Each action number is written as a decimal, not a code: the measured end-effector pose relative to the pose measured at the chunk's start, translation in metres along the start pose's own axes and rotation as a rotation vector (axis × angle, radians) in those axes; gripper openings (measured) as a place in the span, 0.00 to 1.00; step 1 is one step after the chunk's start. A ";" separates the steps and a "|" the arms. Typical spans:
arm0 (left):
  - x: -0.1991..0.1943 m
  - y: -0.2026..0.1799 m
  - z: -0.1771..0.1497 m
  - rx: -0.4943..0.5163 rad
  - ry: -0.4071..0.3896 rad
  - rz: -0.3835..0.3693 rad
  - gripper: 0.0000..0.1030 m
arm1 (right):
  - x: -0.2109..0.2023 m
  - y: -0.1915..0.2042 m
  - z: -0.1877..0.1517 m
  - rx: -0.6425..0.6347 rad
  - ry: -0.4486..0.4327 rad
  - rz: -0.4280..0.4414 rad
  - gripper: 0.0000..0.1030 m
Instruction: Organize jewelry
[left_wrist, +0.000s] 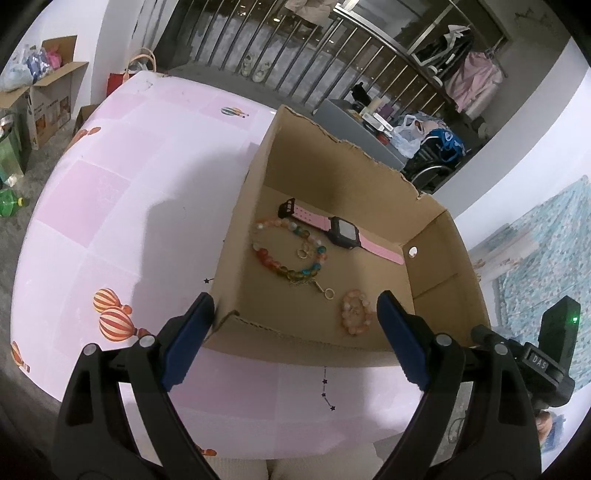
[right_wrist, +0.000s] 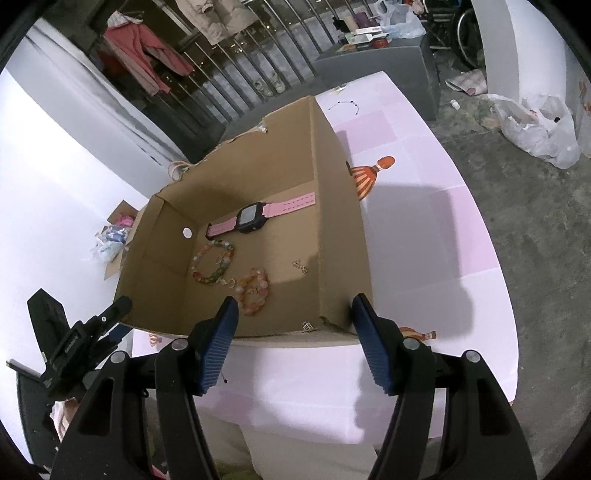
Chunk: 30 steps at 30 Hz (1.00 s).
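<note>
The left gripper (left_wrist: 295, 317) and right gripper (right_wrist: 293, 325) hang spread and empty before the cardboard box (left_wrist: 436, 266); inside lie the pink watch (left_wrist: 341, 230), a multicoloured bead bracelet (left_wrist: 286, 271) and a smaller peach one (left_wrist: 356, 312), seemingly already gathered there for sorting.

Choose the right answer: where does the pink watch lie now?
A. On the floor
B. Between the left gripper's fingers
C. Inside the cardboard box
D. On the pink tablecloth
C: the watch lies flat on the bottom of the box, beyond the bead bracelets; both grippers are empty.
</note>
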<state>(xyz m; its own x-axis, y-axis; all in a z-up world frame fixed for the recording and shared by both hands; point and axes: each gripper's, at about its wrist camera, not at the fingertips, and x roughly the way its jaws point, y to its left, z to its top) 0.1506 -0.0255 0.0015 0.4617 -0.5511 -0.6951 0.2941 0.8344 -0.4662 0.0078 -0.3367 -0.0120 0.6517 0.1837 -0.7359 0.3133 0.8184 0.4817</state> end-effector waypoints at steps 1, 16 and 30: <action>0.000 0.002 -0.001 0.001 -0.002 -0.002 0.82 | -0.001 -0.001 -0.001 -0.001 -0.003 0.001 0.62; -0.065 0.016 -0.024 0.054 -0.140 0.207 0.89 | -0.053 0.028 -0.039 -0.129 -0.229 -0.245 0.90; -0.095 -0.012 -0.034 0.188 -0.216 0.373 0.92 | -0.068 0.067 -0.060 -0.268 -0.376 -0.449 0.94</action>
<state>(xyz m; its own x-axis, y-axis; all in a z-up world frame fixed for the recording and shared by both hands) 0.0751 0.0165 0.0541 0.7221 -0.2149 -0.6576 0.2121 0.9735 -0.0852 -0.0571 -0.2620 0.0420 0.7103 -0.3717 -0.5977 0.4597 0.8880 -0.0059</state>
